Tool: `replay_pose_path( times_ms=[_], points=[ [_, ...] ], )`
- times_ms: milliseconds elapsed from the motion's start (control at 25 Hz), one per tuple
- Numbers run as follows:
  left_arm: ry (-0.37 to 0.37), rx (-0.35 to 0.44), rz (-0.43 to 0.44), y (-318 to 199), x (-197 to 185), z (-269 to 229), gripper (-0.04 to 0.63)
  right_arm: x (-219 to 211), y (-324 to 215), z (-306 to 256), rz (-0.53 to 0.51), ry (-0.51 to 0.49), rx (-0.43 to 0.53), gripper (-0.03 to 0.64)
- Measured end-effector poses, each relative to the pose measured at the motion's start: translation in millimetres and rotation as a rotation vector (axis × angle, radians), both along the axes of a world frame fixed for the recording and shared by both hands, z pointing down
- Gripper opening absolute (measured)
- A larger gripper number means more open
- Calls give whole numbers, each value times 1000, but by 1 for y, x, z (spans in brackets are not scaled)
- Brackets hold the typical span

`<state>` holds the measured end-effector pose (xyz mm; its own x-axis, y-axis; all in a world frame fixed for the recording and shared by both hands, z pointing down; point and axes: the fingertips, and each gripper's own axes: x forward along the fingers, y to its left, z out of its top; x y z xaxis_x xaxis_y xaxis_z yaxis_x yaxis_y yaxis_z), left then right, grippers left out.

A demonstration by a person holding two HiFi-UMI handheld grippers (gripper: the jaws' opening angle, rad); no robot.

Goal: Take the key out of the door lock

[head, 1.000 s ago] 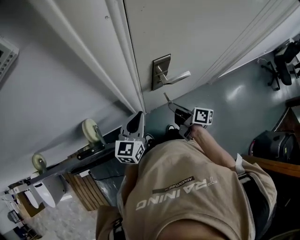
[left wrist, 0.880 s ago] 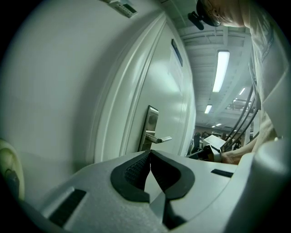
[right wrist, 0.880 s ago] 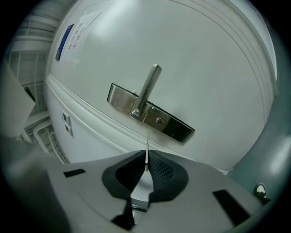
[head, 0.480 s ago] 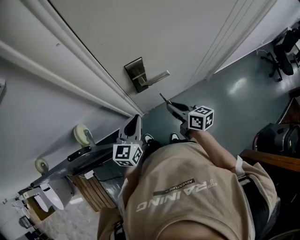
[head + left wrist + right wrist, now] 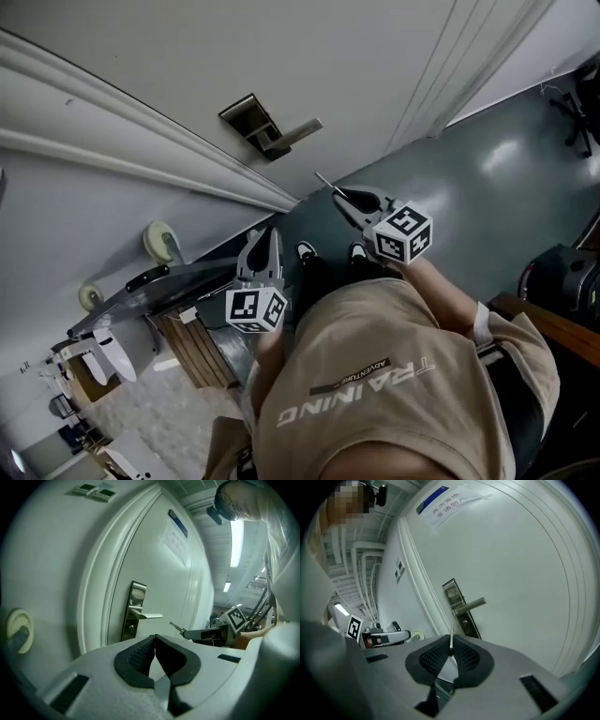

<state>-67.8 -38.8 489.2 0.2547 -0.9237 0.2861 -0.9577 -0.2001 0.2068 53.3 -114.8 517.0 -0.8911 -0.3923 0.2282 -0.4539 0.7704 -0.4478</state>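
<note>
The door's metal lock plate [image 5: 249,116] with its lever handle [image 5: 294,130] is at upper centre in the head view. My right gripper [image 5: 341,195] is held off the door, below and right of the lock, shut on the key [image 5: 451,645], whose thin blade [image 5: 323,180] sticks out past the fingertips. The right gripper view shows the lock plate [image 5: 458,605] and its keyhole [image 5: 466,623] ahead with nothing in it. My left gripper [image 5: 270,234] is lower left, shut with nothing between its pads [image 5: 140,654]. It sees the lock plate [image 5: 133,611] and the right gripper [image 5: 180,629].
The white door [image 5: 375,66] and its frame [image 5: 141,150] fill the upper part of the head view. A wheeled cart [image 5: 159,281] stands at left, with a dark bag [image 5: 562,272] on the grey floor at right. A paper notice [image 5: 445,498] is stuck on the door.
The head view has tilted, so the lock plate now sits higher and further left. The right gripper, still shut on the key, is farther from the lock. The left gripper has barely moved.
</note>
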Motion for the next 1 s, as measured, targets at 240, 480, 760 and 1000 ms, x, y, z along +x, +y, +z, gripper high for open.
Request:
replay_pose_path(
  times_ms=[240, 480, 760, 1000],
  points=[
    [-62, -49, -14, 22, 4, 10, 9, -14, 6, 7, -54, -13, 26, 28],
    [-73, 27, 56, 11, -4, -10, 9, -26, 22, -10, -40, 9, 67, 28],
    [-57, 126, 82, 4, -21, -31, 9, -33, 32, -46, -15, 3, 101, 28],
    [-29, 117, 64, 13, -38, -25, 9, -33, 32, -65, 20, -1, 129, 29]
  ],
)
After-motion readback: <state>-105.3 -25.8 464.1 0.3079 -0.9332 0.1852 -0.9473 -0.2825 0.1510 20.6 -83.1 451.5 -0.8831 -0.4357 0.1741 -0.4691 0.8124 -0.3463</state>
